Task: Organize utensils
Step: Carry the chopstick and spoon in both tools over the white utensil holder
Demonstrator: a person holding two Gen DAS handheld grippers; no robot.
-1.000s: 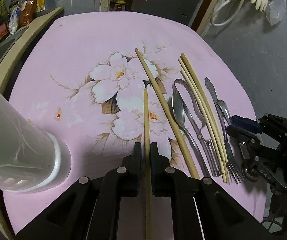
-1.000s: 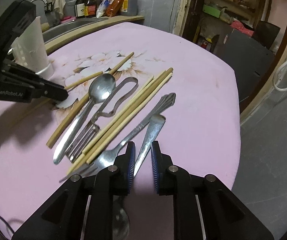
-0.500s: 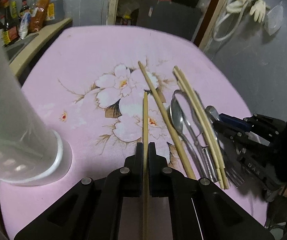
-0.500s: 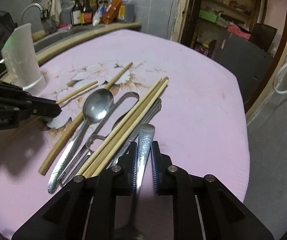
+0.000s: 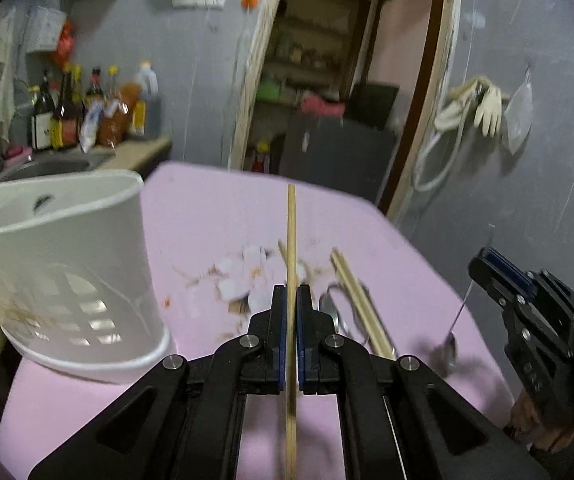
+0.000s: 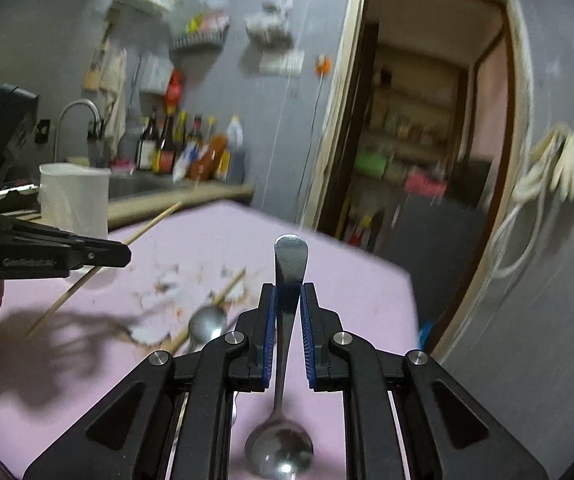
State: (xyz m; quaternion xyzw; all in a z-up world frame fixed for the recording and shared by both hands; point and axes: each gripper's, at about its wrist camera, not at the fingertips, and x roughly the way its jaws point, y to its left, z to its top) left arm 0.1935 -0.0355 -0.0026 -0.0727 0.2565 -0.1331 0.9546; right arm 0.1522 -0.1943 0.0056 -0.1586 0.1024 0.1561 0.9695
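Chopstick sits clamped in my left gripper, lifted clear of the pink tablecloth and pointing straight ahead, with the white holder just to its left. My right gripper pinches a spoon by the handle, bowl hanging back beneath me. More chopsticks lie ahead on the cloth between the two grippers.

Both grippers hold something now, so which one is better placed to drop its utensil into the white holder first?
Left. The left gripper, shut on a chopstick, is beside the white holder; the right gripper with its spoon is farther away.
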